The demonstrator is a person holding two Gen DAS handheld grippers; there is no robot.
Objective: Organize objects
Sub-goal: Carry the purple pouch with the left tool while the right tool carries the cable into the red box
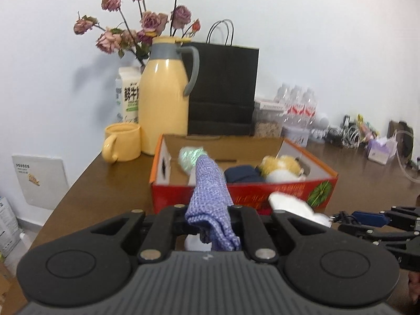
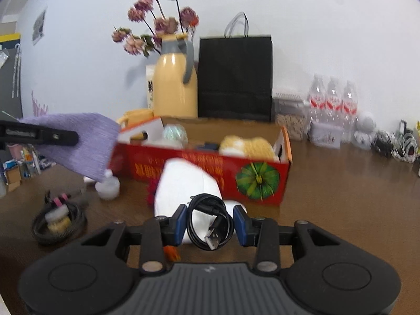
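Observation:
My left gripper (image 1: 208,216) is shut on a purple woven cloth (image 1: 211,191) and holds it up in front of the red cardboard box (image 1: 286,193); the cloth also shows in the right wrist view (image 2: 78,141). The box (image 2: 204,169) holds a plush toy (image 1: 282,168), a dark blue item (image 1: 242,175) and a shiny greenish ball (image 1: 190,156). My right gripper (image 2: 212,221) holds a coiled black USB cable (image 2: 210,220) between its blue pads (image 2: 180,223), above a white plush object (image 2: 183,183) on the table in front of the box.
A yellow thermos jug (image 1: 164,97), yellow mug (image 1: 123,143), milk carton (image 1: 128,94), dried roses (image 1: 141,21) and black paper bag (image 1: 223,89) stand behind the box. Water bottles (image 2: 332,102) stand at right. A small white bottle (image 2: 107,185) and coiled strap (image 2: 57,219) lie at left.

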